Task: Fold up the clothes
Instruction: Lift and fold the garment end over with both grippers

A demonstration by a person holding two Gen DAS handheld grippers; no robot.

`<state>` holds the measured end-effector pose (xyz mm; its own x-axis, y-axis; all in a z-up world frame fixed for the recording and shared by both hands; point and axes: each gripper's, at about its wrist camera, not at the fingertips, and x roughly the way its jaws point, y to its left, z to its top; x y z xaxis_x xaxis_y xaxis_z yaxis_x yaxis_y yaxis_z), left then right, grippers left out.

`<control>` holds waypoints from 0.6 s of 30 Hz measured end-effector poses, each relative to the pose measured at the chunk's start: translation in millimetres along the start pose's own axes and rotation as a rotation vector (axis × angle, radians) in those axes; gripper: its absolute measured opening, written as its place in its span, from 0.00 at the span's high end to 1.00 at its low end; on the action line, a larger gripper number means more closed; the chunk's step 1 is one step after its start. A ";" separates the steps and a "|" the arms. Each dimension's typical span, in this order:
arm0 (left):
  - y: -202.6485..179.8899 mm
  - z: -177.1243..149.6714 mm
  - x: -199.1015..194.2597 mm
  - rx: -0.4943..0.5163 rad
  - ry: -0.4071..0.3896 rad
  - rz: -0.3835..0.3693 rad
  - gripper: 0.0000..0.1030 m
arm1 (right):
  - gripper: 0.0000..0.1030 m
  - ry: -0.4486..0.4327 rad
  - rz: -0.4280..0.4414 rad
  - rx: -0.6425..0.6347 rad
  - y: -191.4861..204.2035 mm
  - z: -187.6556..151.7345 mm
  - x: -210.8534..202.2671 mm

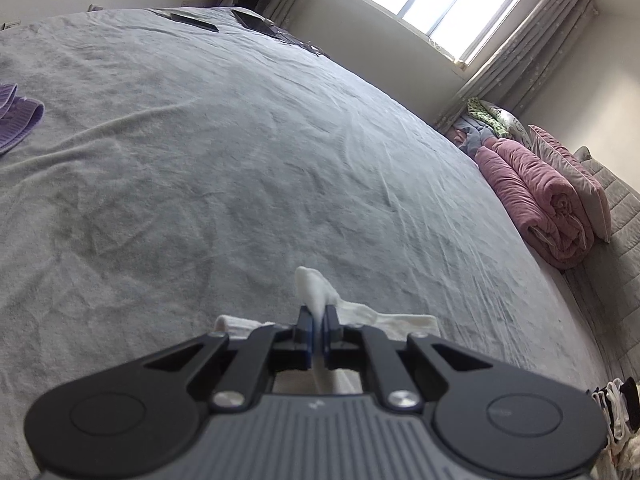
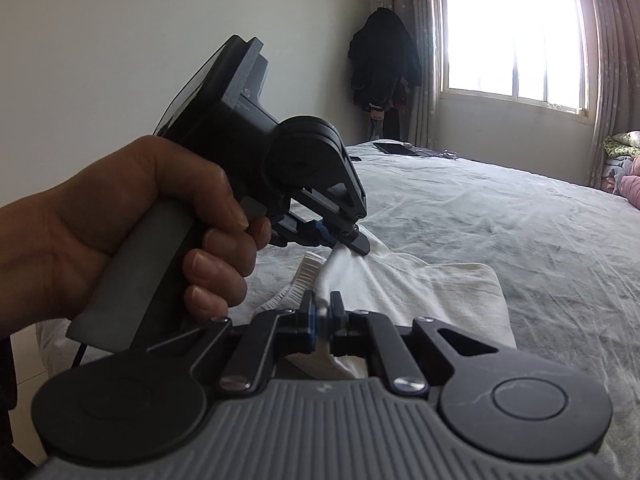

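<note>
**Both claws pinched on a white garment at the near edge of the bed**

Bed [image 2: 500, 208]: we note a broad grey sheet, soft weave, creased all over in fine radiating wrinkles. It fills most of both views.

White garment [image 2: 420, 288]: lies on the bed just ahead of us, thin cotton-like cloth, partly flat, drawn up into tight folds where it is gripped. A ribbed edge shows on its left side in the right wrist view.

Hand [image 2: 132, 224]: the person's left hand wraps a grey pistol-style handle, fingers curled, thumb across the top; the tool points down and to the right toward the cloth.

Left claw [image 1: 319, 322]: black linkage arms, blue pads, jaws nearly together with a bunched tuft of white cloth standing up between them. In the right wrist view its tip meets the raised fold of the garment.

Right claw [image 2: 325, 312]: same build, jaws closed to a narrow slot on a pinch of the same garment, just beside the left claw's hold.

Far side: rolled pink quilt [image 1: 536, 200], plush and ridged, beside the bed. Purple ribbed cloth [image 1: 16, 120] at the left edge of the bed.
</note>
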<state>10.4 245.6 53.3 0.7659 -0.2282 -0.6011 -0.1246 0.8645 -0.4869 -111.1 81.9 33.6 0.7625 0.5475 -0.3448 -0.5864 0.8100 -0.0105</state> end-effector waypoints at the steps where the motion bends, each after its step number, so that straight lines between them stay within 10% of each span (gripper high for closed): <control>1: 1.3 0.3 -0.1 0.000 -0.001 0.003 0.96 | 0.94 0.003 0.002 0.001 1.7 0.5 1.2; 18: 14.3 3.7 2.5 0.079 -0.001 0.059 0.96 | 0.93 0.052 0.014 -0.003 20.9 6.5 21.2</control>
<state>12.9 259.1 47.3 0.7594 -0.1756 -0.6265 -0.1189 0.9092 -0.3990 -105.4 111.8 32.2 0.7389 0.5471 -0.3933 -0.5977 0.8017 -0.0077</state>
